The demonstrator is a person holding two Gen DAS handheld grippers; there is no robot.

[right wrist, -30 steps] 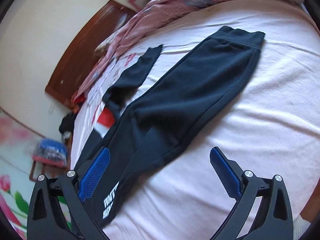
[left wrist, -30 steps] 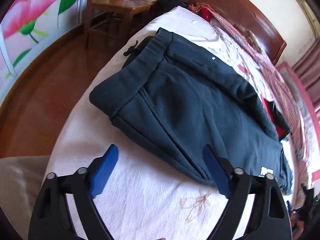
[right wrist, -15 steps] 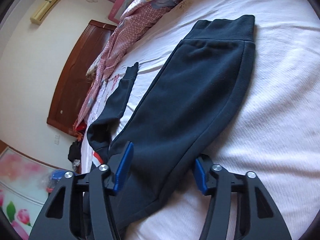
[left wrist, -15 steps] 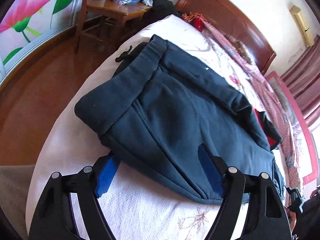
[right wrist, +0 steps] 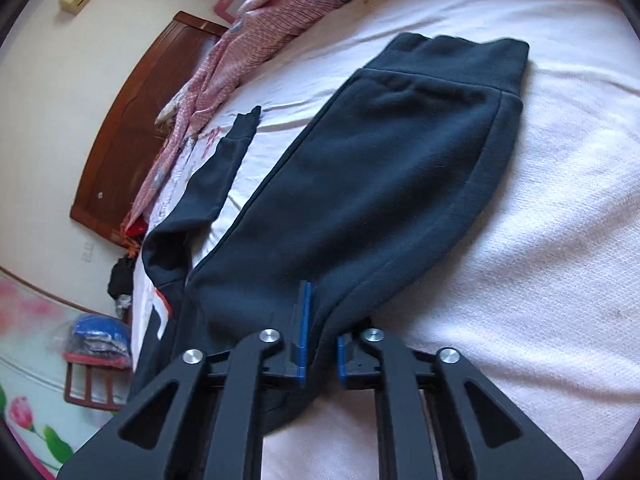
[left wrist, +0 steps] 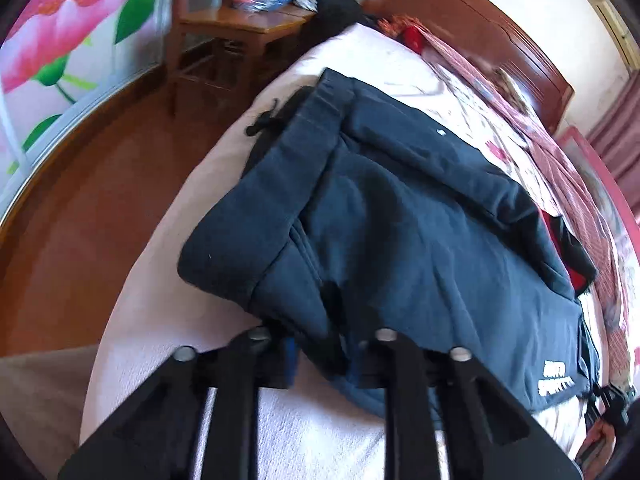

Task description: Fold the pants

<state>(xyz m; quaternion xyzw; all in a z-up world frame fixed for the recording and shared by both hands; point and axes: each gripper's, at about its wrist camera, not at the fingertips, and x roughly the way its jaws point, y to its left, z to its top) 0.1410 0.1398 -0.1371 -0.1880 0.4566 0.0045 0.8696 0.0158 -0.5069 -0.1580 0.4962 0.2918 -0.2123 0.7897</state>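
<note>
Dark navy pants (left wrist: 420, 220) lie flat on a white bed sheet (left wrist: 160, 340), with a white logo near the right end. In the left wrist view my left gripper (left wrist: 324, 344) is at the waistband end's near edge. Its jaws are closing, and a fold of the fabric is pinched between them. The right wrist view shows the pants (right wrist: 380, 184) running away to the ribbed cuffs. My right gripper (right wrist: 320, 320) is at the near edge of the legs. Its jaws are closing too, and the blue pads press on bunched fabric.
A wooden chair (left wrist: 240, 28) with a wrapped bundle stands beyond the bed on the wood floor (left wrist: 80, 220). The headboard (left wrist: 480, 28) is at the far end. A pink checked blanket (right wrist: 260, 40) and another dark garment (right wrist: 216, 172) lie beside the pants.
Both grippers came forward to the near edge of the pants. Their jaws went from wide apart to closed on the fabric, which is now bunched up between the pads.
</note>
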